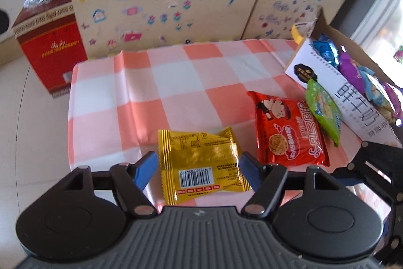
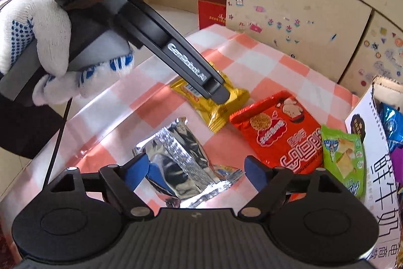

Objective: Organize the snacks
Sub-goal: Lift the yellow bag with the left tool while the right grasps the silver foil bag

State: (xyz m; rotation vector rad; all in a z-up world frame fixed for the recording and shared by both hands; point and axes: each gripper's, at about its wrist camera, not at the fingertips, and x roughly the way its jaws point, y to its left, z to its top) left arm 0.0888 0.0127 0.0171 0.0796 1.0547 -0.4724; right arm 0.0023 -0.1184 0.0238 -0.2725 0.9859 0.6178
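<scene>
While some snacks sat in the box [image 1: 352, 102], four packets lay on the worktop [image 1: 176, 82], with both tongs, left tongs [image 1: 199, 168] and right tongs [image 2: 195, 172], spread and pinching nothing.

From my right tongs' camera, my left gripper [image 2: 221, 95] covers the middle of the yellow packet [image 2: 221, 107], so I cannot tell whether its pads touch the wrapper. The silver packet [image 2: 181, 163] disappears at six o'clock beneath my right tool's black body. The white carton [image 2: 377, 168] is cut off at three o'clock, its printing only partly readable. My gloved hand [image 2: 37, 42] runs out at nine o'clock.

From my left camera, the yellow packet's [image 1: 201, 163] small print is too tiny to read. The right gripper's [image 1: 372, 163] fingertips lie beyond the four o'clock edge.
</scene>
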